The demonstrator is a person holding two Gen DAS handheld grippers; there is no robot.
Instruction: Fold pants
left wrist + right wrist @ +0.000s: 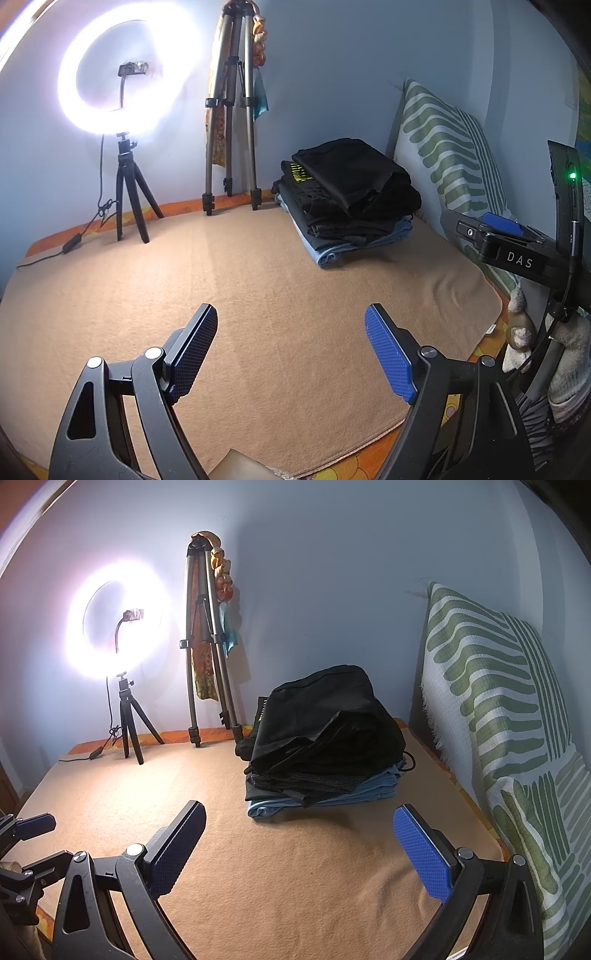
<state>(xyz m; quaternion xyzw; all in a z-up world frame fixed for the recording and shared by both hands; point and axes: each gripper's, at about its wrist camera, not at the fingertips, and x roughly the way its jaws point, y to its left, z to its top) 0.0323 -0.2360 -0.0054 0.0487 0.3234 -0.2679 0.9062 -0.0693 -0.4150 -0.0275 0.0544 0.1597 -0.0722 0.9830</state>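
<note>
Left gripper (291, 314) spread wide, nothing between the blue pads (388, 354), poised over bare tan blanket (258, 280). Right gripper (299, 810) likewise gaping and empty, over the same blanket (295, 867); visible too at the right edge of the left view (517, 254), marked "DAS", green lamp lit. Left gripper's tip (33, 825) peeking in at the left edge of the right view.

Ahead of the left jaws and off to their right — a stack of folded clothes (351, 199), black on top, grey below, light blue at the bottom, resting on the blanket well beyond the fingertips. From the right jaws, same stack (325, 738) nearly straight ahead, just past the tips, a black cord loop hanging from its right side. Which piece counts as the pants: cannot tell.

Right of the right jaws, green-and-white pillow (509, 738) propped upright; seen also beyond the stack in the left view (443, 147).

Farther back, at the wall — grey tripod (231, 110) with cloths draped on it, ahead and slightly left of the left jaws (207, 646). Far left, lit ring light (129, 70) on a small black tripod (114, 624), cable trailing across the blanket edge
</note>
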